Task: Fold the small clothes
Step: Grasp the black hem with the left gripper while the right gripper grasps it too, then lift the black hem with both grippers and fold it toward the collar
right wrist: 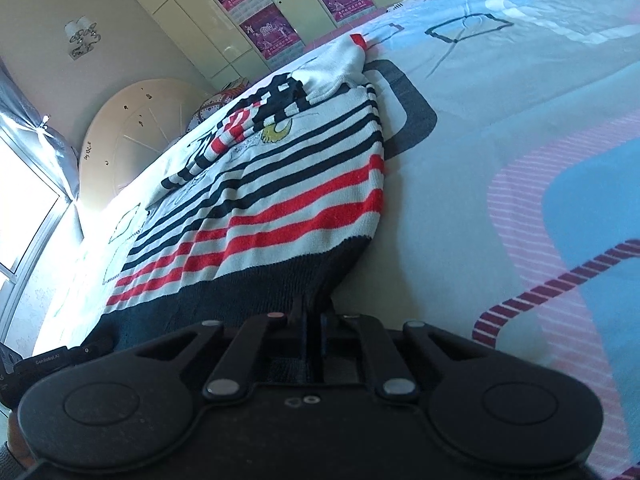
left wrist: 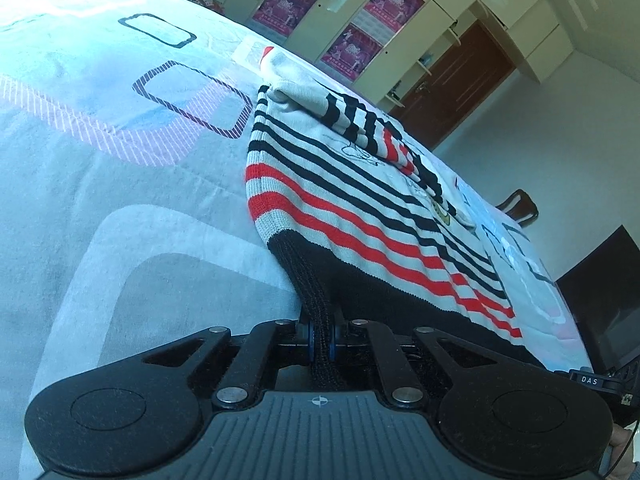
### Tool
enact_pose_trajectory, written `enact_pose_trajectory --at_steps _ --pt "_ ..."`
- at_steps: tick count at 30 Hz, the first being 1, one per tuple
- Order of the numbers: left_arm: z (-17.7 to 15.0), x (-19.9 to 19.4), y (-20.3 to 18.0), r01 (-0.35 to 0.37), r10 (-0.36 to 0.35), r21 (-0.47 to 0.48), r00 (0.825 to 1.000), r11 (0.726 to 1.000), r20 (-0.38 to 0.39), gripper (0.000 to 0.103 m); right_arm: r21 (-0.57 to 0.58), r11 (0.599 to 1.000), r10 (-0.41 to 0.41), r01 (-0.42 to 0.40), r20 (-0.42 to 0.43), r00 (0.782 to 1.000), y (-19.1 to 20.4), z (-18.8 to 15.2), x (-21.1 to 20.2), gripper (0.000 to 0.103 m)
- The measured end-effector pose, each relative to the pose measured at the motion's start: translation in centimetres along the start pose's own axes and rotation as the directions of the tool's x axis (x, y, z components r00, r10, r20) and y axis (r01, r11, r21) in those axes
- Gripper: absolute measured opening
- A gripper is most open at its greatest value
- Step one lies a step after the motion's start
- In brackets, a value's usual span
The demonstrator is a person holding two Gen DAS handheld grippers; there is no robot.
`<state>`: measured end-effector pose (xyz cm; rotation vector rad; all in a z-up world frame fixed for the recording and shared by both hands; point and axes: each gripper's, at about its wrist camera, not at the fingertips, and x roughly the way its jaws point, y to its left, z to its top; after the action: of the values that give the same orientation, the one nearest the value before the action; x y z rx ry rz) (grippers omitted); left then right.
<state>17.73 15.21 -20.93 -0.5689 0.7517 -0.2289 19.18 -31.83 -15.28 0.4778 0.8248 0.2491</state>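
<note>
A small knitted sweater (left wrist: 360, 208) with grey, black and red stripes and a black ribbed hem lies on the bed; it also shows in the right wrist view (right wrist: 280, 200). Its sleeves are folded across the chest. My left gripper (left wrist: 322, 344) is shut on the left corner of the black hem, which bunches between the jaws. My right gripper (right wrist: 314, 332) is shut on the right corner of the hem. Both corners are lifted slightly off the bed.
The bedsheet (left wrist: 120, 160) is pale blue with rounded-square patterns and also shows in the right wrist view (right wrist: 520, 140). Wardrobe doors with pink posters (left wrist: 360, 20) stand beyond the bed. A round headboard (right wrist: 132, 132) and a bright window (right wrist: 24, 200) are on the left.
</note>
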Motion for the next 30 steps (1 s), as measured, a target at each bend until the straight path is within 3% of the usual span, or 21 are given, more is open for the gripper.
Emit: enact_pose_trajectory --at_steps 5,13,21,30 --pt "0.8 -0.4 -0.5 0.011 -0.012 0.017 1.000 1.000 0.027 0.005 -0.047 0.999 0.007 -0.006 0.026 1.000 0.7 0.9 -0.5 0.007" --pt "4.5 -2.1 -2.5 0.067 -0.068 0.014 0.984 0.998 0.163 0.005 -0.127 0.991 0.060 -0.043 0.137 0.989 2.8 4.2 -2.2 0.007" --pt "10.9 0.2 -5.1 0.073 -0.081 0.040 0.966 0.997 0.247 0.005 -0.214 0.975 0.100 -0.058 0.190 0.977 4.8 11.0 -0.7 0.007" --pt "18.2 6.5 -6.8 0.039 -0.039 0.006 0.958 0.999 0.285 0.005 -0.266 0.961 0.134 -0.076 0.207 0.969 5.1 20.4 5.1 0.007"
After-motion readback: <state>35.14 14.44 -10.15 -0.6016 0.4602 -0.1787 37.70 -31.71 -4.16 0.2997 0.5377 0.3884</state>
